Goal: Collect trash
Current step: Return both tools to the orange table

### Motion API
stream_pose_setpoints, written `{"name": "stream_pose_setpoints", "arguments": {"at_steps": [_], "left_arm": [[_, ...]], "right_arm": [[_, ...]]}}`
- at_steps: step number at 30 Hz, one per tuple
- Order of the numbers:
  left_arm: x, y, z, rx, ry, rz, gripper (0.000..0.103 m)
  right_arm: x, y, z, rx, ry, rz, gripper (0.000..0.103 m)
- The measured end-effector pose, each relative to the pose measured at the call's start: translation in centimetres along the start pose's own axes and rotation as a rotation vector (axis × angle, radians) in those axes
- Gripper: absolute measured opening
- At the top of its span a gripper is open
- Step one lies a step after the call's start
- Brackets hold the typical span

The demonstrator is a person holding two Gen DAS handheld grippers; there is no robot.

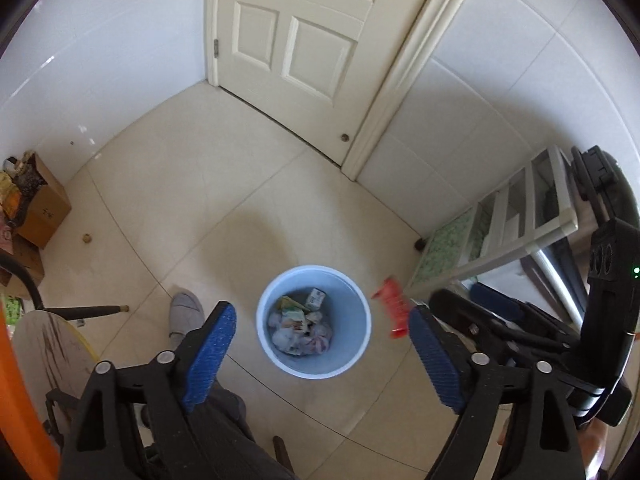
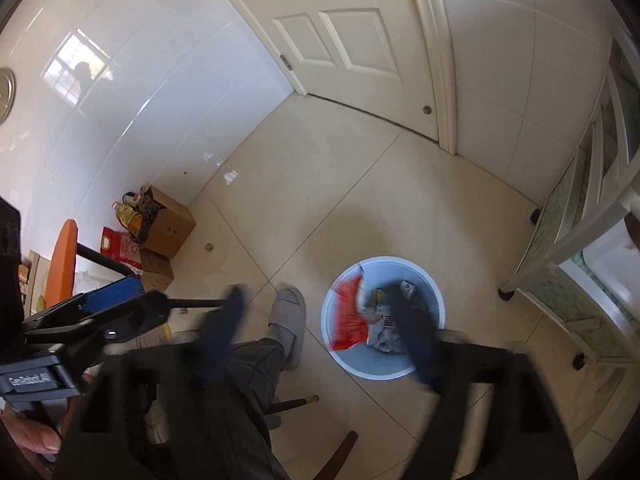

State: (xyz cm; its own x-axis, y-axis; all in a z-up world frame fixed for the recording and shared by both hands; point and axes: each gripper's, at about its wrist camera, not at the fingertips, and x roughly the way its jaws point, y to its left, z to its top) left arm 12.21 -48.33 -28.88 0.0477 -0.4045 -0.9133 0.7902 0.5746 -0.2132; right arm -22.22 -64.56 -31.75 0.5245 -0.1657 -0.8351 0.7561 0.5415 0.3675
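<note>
A light blue trash bin (image 1: 272, 344) stands on the tiled floor with several crumpled wrappers and a small carton inside; it also shows in the right wrist view (image 2: 434, 292). A red wrapper (image 1: 394, 306) is in mid-air beside the bin's right rim, blurred; in the right wrist view the red wrapper (image 2: 350, 316) hangs over the bin's left side. My left gripper (image 1: 322, 354) is open and empty above the bin. My right gripper (image 2: 320, 332) is open and blurred, with nothing between its fingers.
A white door (image 1: 298, 40) is at the back. Cardboard boxes (image 1: 44, 208) with bags stand at the left wall. A white shelf unit (image 1: 516, 224) is at the right. A person's grey shoe (image 1: 185, 314) and leg are left of the bin, by a chair leg (image 1: 92, 311).
</note>
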Motion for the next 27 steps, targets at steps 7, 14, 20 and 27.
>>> {"name": "stream_pose_setpoints", "arguments": {"at_steps": [7,14,20,27], "left_arm": [[-2.0,-1.6,-1.9,-0.008,-0.089,0.076,0.092],[-7.9,-1.9,-5.9,-0.020,-0.194,0.082,0.092],[-13.8,-1.8,-9.8,-0.032,-0.295,0.085,0.092],[-22.3,-0.2,-15.5,-0.095,-0.458,0.132,0.095]], "right_arm": [[-1.2,1.0,-0.4,0.011,-0.041,-0.065,0.103],[-4.0,3.8,-0.6,-0.027,-0.092,-0.081,0.103],[-7.5,7.9,-0.4,-0.092,-0.162,-0.059,0.103],[-12.3,14.8,-0.4,-0.198,-0.260,-0.006,0.103]]}}
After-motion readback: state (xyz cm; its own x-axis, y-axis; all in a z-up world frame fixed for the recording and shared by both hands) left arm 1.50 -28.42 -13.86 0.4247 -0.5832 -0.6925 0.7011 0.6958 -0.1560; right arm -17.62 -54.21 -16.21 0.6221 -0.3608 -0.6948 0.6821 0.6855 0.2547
